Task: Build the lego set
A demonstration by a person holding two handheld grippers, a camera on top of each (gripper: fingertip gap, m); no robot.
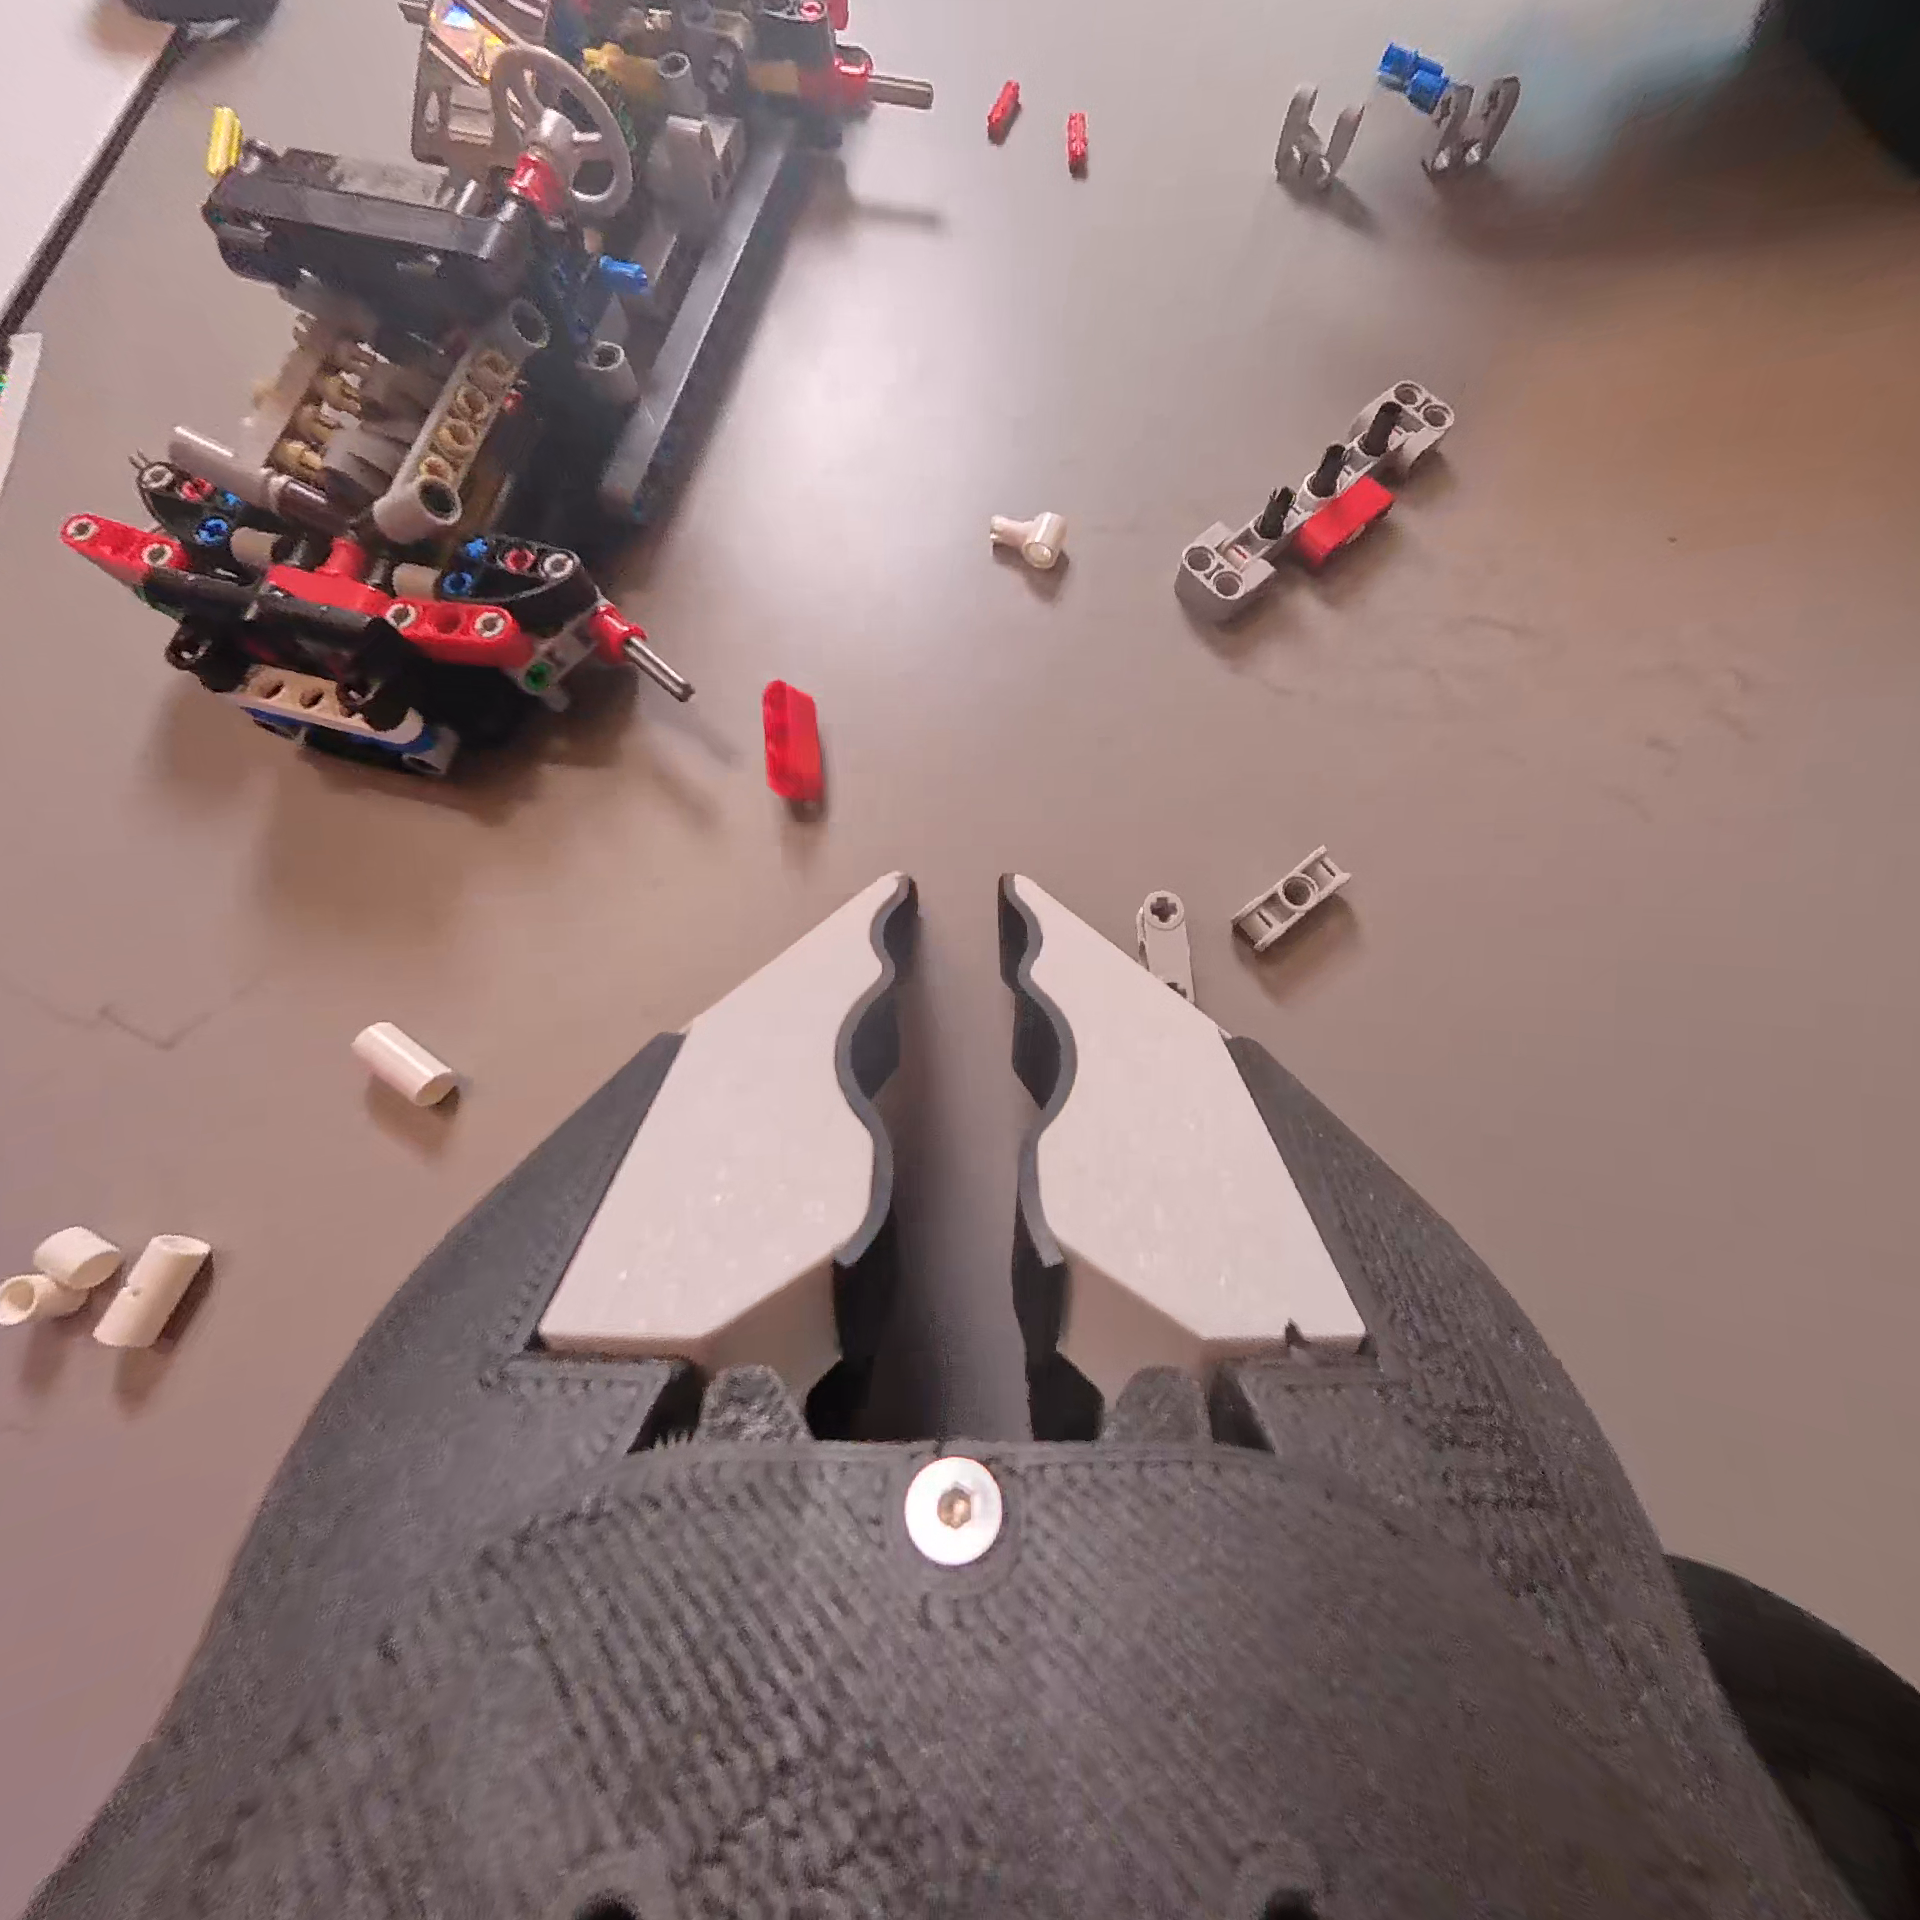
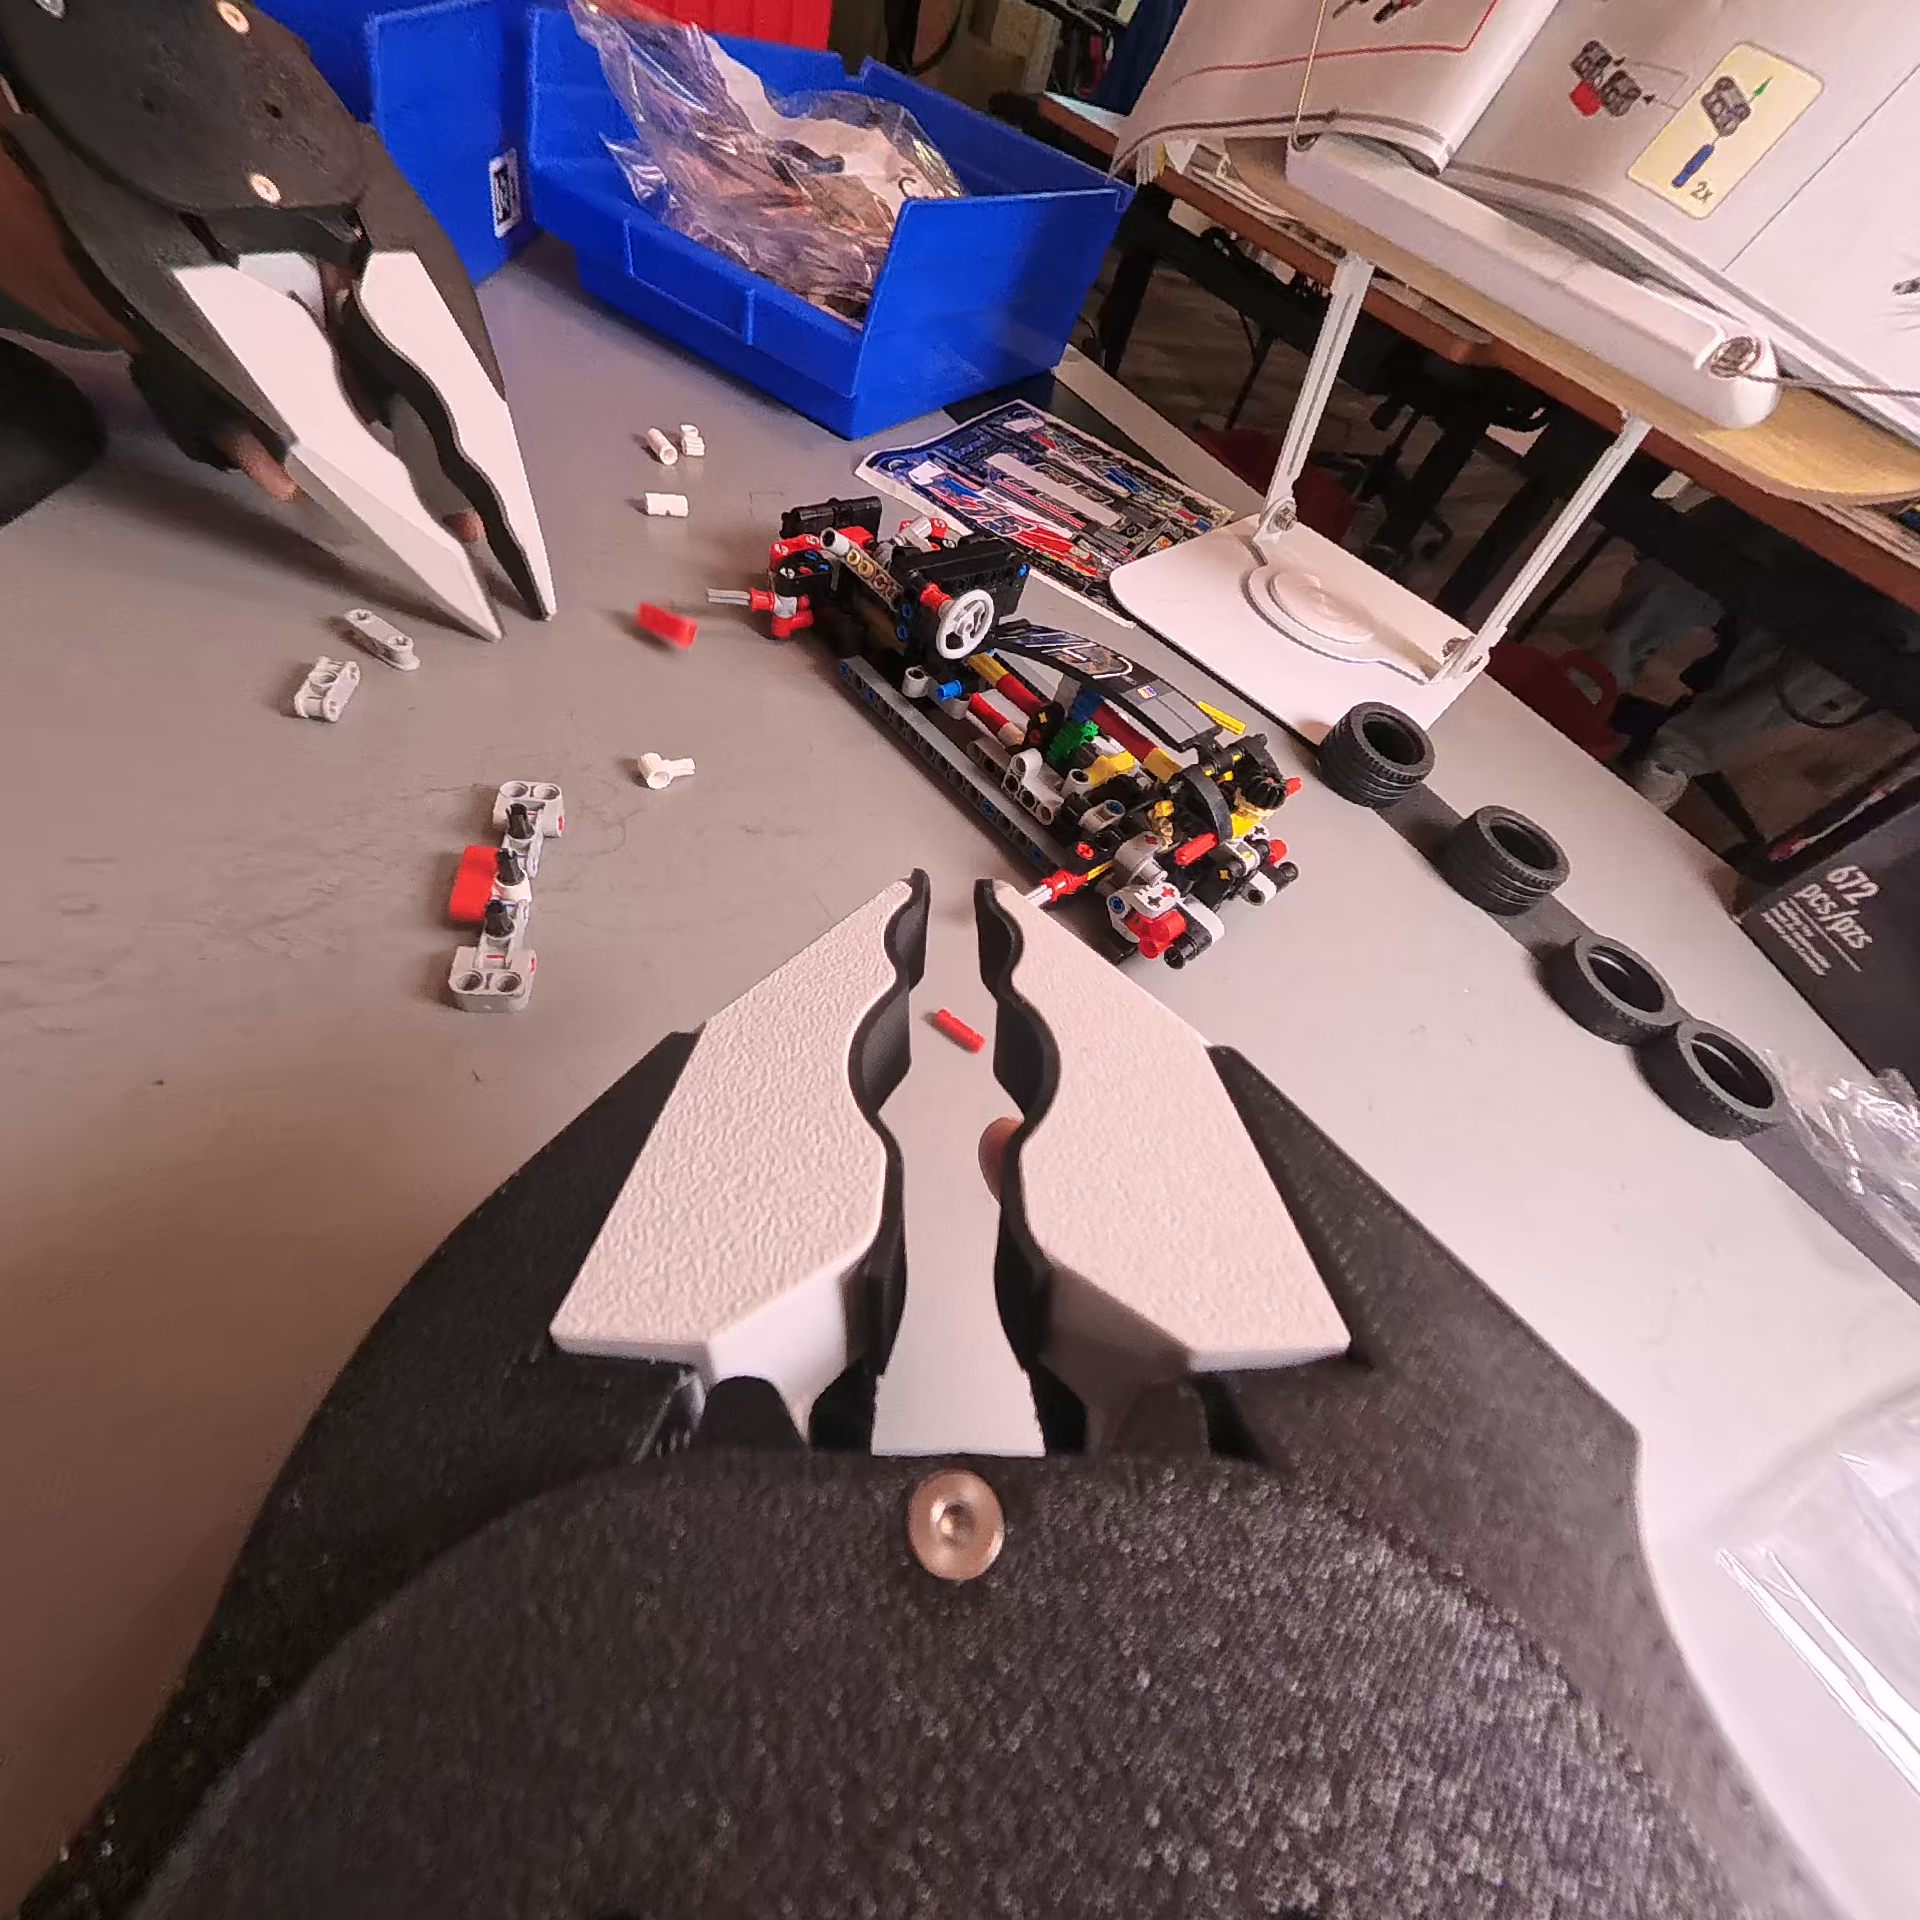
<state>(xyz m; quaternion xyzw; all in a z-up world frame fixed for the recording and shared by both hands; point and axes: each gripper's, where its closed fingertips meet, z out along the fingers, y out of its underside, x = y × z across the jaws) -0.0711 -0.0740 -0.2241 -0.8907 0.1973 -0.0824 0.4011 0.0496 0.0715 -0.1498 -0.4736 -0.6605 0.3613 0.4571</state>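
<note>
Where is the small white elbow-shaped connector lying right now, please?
In the left wrist view the white connector lies loose on the table, between the half-built car on its left and the grey beam assembly on its right.

Lighting was even and bright. Soft shadows lay under the car model [image 1: 416,416]. Wide-angle distortion bent the edges; far corners were blurred.

Car chassis [image 2: 1023,727] mid-table [image 2: 260,1039]; bin [image 2: 831,260] behind it; 4 tyres [image 2: 1377,753] to right; loose parts [image 2: 499,894] to left.
</note>
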